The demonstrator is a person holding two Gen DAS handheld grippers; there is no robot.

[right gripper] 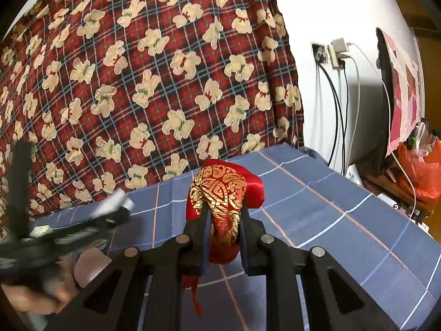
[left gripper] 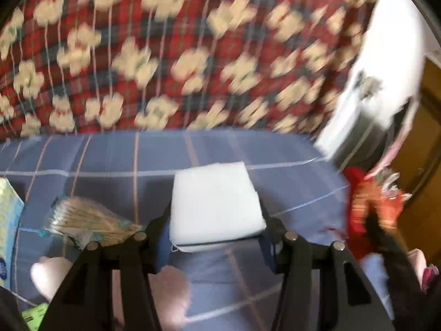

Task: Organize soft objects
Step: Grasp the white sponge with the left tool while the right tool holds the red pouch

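Landmark = blue checked sheet (right gripper: 344,209) w/ the red teddy-bear plaid blanket (right gripper: 154,82) hanging behind it.

L gripper (left gripper: 216,222): angled down toward the sheet, fingers straddling a white folded pad (left gripper: 216,201) that sits on the sheet just short of the blanket's lower edge. Both fingers meet the pad's near side edges; view is motion-blurred, so can't tell if the pads actually press or just touch. Pad is roughly square, flat on the sheet, long axis (slight) running away from the gripper toward the blanket.

R gripper (right gripper: 224,224): tilted slightly down over the sheet's middle, jaws clamped narrow on a red satin pouch (right gripper: 220,193) w/ gold pattern. Pouch stands up out of the jaws, long axis running up and away along the fingers, top bulging toward the blanket; a red tassel (right gripper: 194,295) hangs below the jaws over the sheet.

Near L gripper, on the sheet's left side: clear pack of cotton swabs (left gripper: 88,220), blue tissue box (left gripper: 8,220) at the edge. Off the sheet's right side: white wall w/ plugs and cables (right gripper: 336,96), orange plastic bag (right gripper: 421,171).
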